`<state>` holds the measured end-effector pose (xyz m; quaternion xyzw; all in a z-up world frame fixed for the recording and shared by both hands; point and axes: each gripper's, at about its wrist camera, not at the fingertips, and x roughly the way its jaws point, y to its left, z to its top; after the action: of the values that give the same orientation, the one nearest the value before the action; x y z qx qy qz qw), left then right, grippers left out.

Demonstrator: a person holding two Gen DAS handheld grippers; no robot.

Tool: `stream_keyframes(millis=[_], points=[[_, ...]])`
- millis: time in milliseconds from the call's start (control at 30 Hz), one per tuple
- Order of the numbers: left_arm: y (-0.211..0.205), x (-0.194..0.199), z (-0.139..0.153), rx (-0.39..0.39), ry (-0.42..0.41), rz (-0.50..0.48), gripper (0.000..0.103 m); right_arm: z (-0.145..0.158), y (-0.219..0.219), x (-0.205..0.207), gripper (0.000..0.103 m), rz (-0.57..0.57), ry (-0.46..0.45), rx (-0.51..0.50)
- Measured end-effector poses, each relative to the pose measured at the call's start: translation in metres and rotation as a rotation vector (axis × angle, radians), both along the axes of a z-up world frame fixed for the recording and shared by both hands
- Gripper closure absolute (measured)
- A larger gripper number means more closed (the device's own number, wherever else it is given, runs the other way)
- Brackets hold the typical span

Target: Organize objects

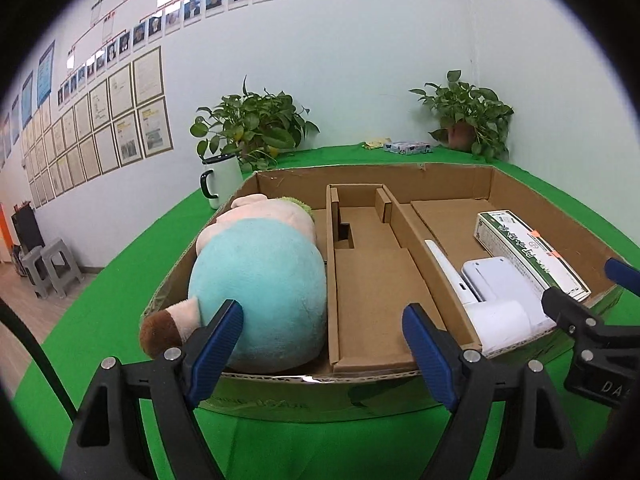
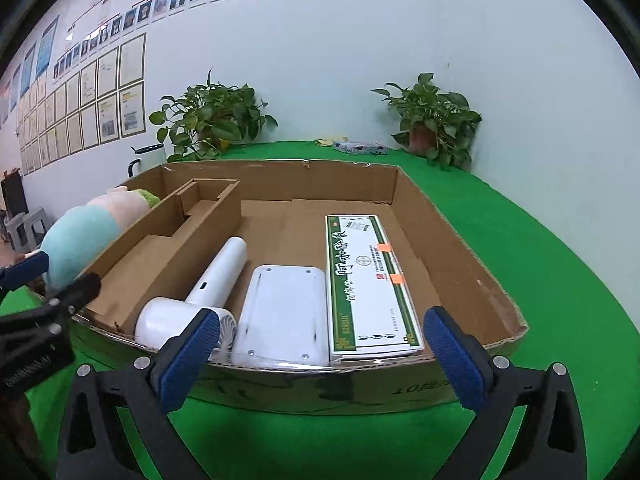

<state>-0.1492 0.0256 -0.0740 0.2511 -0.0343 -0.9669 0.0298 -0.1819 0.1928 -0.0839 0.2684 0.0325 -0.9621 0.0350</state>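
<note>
Nearest, the left hand-held gripper (image 1: 322, 338) stands with its ribbed blue pads wide apart, nothing between them; the right hand-held gripper (image 2: 320, 354) gapes wider still, also empty. Both hang over the near rim of a shallow cardboard tray (image 1: 304, 394) on a green felt tabletop (image 2: 560, 264).

The tray's left bay holds a plush toy (image 1: 260, 276) — teal body, pink limbs, brown hoof — its head hidden behind its bulk. The folded middle bay (image 1: 372, 280) is bare cardboard. In the right bay lie a glossy white fan (image 2: 200, 300), its head partly hidden by a pad, a rounded white plastic slab (image 2: 282, 316), and a long green-and-white box (image 2: 368, 284), side by side.

Beyond the tray: a white mug (image 1: 220, 180) with a dark handle, two potted plants (image 1: 252, 128) (image 1: 464, 120), and a small packet (image 1: 406, 147) too blurred to read.
</note>
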Motion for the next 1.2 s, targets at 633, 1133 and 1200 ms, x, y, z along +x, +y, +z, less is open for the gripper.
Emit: stream_keyframes(millis=[633, 1133, 1200], points=[[-0.010, -0.003, -0.006, 0.045, -0.043, 0.027, 0.000, -0.003, -0.002, 0.001, 0.000, 0.002, -0.002, -0.001], [-0.010, -0.003, -0.005, 0.045, -0.044, 0.026, 0.000, -0.003, -0.003, 0.001, 0.000, 0.001, -0.002, -0.001], [-0.010, -0.003, -0.005, 0.045, -0.044, 0.026, 0.000, -0.003, -0.003, 0.001, 0.000, 0.001, -0.002, -0.001]])
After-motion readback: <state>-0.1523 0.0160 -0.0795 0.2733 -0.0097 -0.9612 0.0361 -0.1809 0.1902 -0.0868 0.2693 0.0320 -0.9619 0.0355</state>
